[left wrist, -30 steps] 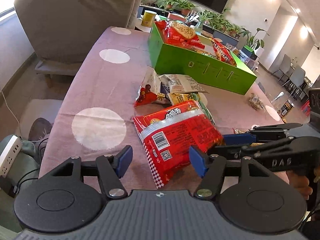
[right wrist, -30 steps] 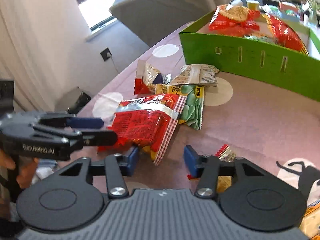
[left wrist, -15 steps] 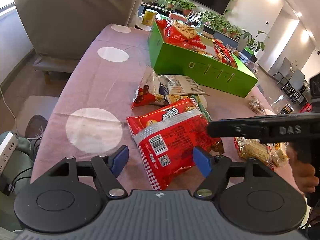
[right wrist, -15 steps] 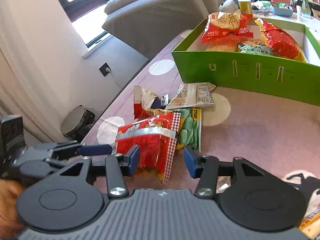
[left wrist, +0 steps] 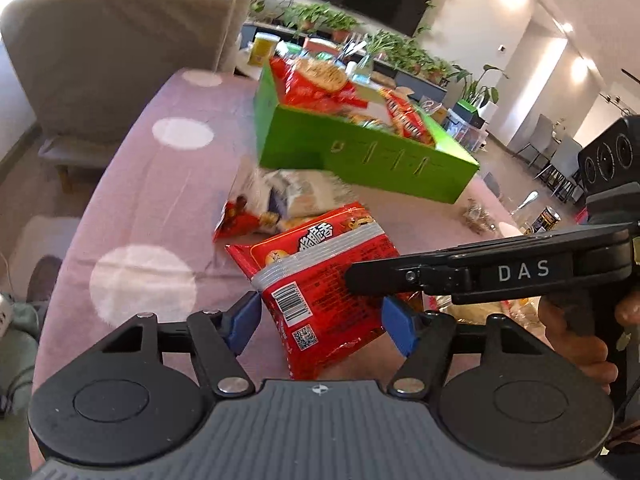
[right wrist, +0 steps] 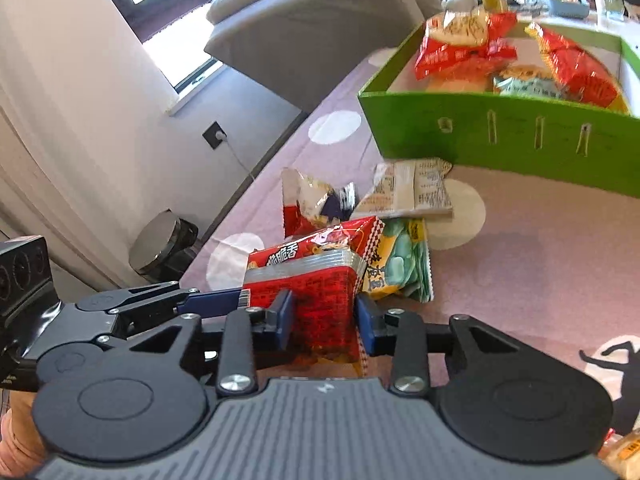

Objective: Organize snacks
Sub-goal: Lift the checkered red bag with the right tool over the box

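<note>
A big red snack bag point(left wrist: 320, 280) lies between both grippers, tilted up off the purple tablecloth. My left gripper point(left wrist: 320, 322) straddles its near end with blue pads on each side, touching it. My right gripper point(right wrist: 325, 320) is closed on the same red bag point(right wrist: 316, 280) from the other side; its arm crosses the left wrist view point(left wrist: 480, 276). A green box point(left wrist: 360, 152) holding several snack packs stands beyond, also in the right wrist view point(right wrist: 500, 136).
Loose packets lie between the red bag and the box: a beige one point(right wrist: 412, 192), a green-yellow one point(right wrist: 404, 268), a red-white one point(left wrist: 244, 216). A grey sofa point(left wrist: 120, 48) stands past the table's far left edge. Small packets point(left wrist: 476, 216) lie at the right.
Both grippers have closed in on the red bag, which has lifted and tilted. The right gripper swung over the bag's right side and narrowed on it.
</note>
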`<action>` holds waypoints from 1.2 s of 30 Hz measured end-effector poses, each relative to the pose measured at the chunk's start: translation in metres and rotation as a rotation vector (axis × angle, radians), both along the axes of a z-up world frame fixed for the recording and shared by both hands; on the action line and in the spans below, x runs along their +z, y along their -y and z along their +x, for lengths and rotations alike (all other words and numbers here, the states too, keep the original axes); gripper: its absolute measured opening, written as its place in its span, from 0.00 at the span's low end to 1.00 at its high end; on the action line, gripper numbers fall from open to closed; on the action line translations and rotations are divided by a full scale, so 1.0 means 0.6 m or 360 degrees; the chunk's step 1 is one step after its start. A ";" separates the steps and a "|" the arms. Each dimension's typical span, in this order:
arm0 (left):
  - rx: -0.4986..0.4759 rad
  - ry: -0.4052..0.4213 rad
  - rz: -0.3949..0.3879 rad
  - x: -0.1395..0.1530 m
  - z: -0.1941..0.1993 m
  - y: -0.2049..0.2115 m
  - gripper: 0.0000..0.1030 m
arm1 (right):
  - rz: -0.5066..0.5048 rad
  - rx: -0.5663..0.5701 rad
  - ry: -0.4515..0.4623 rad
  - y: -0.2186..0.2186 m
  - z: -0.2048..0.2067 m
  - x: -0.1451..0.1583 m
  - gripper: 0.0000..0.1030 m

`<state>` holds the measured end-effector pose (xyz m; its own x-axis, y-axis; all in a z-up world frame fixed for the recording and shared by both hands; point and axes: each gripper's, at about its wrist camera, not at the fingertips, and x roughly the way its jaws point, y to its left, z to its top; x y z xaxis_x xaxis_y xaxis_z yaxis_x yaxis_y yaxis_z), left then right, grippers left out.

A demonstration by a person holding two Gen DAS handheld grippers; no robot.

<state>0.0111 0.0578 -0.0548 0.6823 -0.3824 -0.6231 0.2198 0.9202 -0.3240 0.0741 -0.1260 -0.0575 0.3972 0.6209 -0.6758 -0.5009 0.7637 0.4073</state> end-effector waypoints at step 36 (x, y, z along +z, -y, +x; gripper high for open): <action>-0.0178 0.0429 0.0268 0.147 0.198 0.082 0.62 | 0.0274 -0.0353 0.0315 0.074 0.137 0.121 0.42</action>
